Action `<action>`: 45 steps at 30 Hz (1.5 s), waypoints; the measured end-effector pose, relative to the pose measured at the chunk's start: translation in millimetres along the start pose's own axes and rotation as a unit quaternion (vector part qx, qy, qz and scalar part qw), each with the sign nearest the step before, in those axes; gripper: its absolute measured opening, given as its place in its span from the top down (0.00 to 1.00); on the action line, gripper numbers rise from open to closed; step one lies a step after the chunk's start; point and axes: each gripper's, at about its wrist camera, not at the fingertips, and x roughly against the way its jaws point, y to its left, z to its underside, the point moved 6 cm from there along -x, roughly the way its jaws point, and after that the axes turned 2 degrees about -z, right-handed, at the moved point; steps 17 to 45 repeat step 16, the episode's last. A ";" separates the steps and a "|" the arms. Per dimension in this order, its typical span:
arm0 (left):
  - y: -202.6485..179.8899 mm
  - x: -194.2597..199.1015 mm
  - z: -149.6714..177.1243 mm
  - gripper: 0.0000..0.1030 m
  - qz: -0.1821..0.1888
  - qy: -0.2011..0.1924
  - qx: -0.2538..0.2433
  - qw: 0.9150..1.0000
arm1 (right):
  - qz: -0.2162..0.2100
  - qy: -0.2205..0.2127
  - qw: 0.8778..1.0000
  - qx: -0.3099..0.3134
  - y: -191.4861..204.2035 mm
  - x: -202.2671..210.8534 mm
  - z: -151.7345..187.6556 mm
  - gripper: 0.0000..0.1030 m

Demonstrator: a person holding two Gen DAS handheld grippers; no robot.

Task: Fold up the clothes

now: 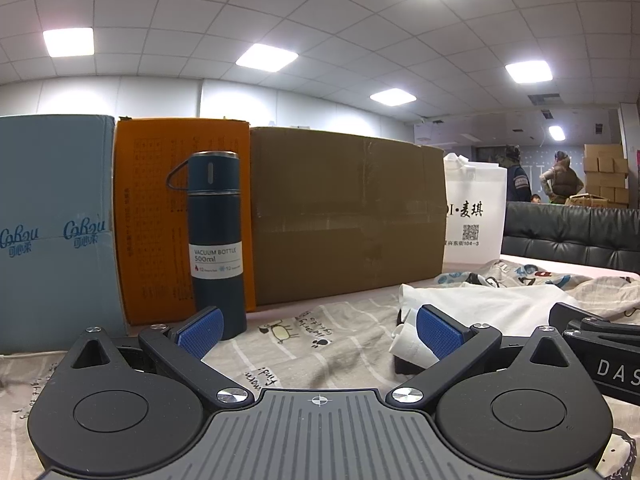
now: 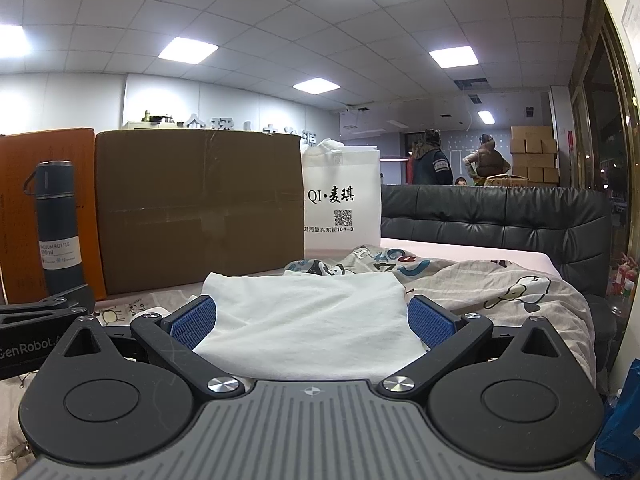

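A white garment (image 2: 312, 320) lies folded flat on a cartoon-print sheet (image 2: 500, 280). My right gripper (image 2: 312, 322) stands open low over it, blue pads on either side of the cloth, not clamped on it. In the left wrist view the same white garment (image 1: 492, 308) lies ahead to the right, with a rolled edge beside the right pad. My left gripper (image 1: 318, 330) is open over the printed sheet (image 1: 288, 344), nothing between its fingers. The right gripper's black body (image 1: 600, 344) shows at the right edge there, and the left gripper's black body (image 2: 40, 328) at the left edge in the right wrist view.
A dark blue vacuum bottle (image 1: 216, 240) stands close ahead of the left gripper. Behind it stand a pale blue box (image 1: 56, 220), an orange box (image 1: 152, 208), a brown cardboard box (image 1: 344, 216) and a white bag (image 1: 474, 216). A black couch (image 2: 500, 220) lies beyond; people stand far back.
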 end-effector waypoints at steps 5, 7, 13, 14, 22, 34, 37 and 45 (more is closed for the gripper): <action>0.2 -2.1 1.0 0.00 0.003 0.006 0.002 1.000 | 0.000 0.001 1.000 0.001 0.4 0.7 -0.5 0.00; 1.0 -3.1 1.1 0.00 0.003 0.008 0.004 1.000 | 0.000 0.002 1.000 0.002 0.4 0.4 -0.7 0.00; 0.4 -3.2 1.3 0.00 0.006 0.008 0.003 1.000 | 0.000 0.003 1.000 0.002 0.1 0.4 -1.2 0.00; 0.3 -3.1 1.3 0.00 0.006 0.007 0.002 1.000 | 0.000 0.002 1.000 0.003 0.0 0.3 -1.1 0.00; 0.5 -2.9 1.2 0.00 0.006 0.007 0.003 1.000 | 0.000 0.002 1.000 0.003 -0.1 -0.3 -0.9 0.00; 0.5 -2.9 1.2 0.00 0.006 0.007 0.003 1.000 | 0.000 0.002 1.000 0.003 -0.1 -0.3 -0.9 0.00; 0.5 -2.9 1.2 0.00 0.006 0.007 0.003 1.000 | 0.000 0.002 1.000 0.003 -0.1 -0.3 -0.9 0.00; 0.5 -2.9 1.2 0.00 0.006 0.007 0.003 1.000 | 0.000 0.002 1.000 0.003 -0.1 -0.3 -0.9 0.00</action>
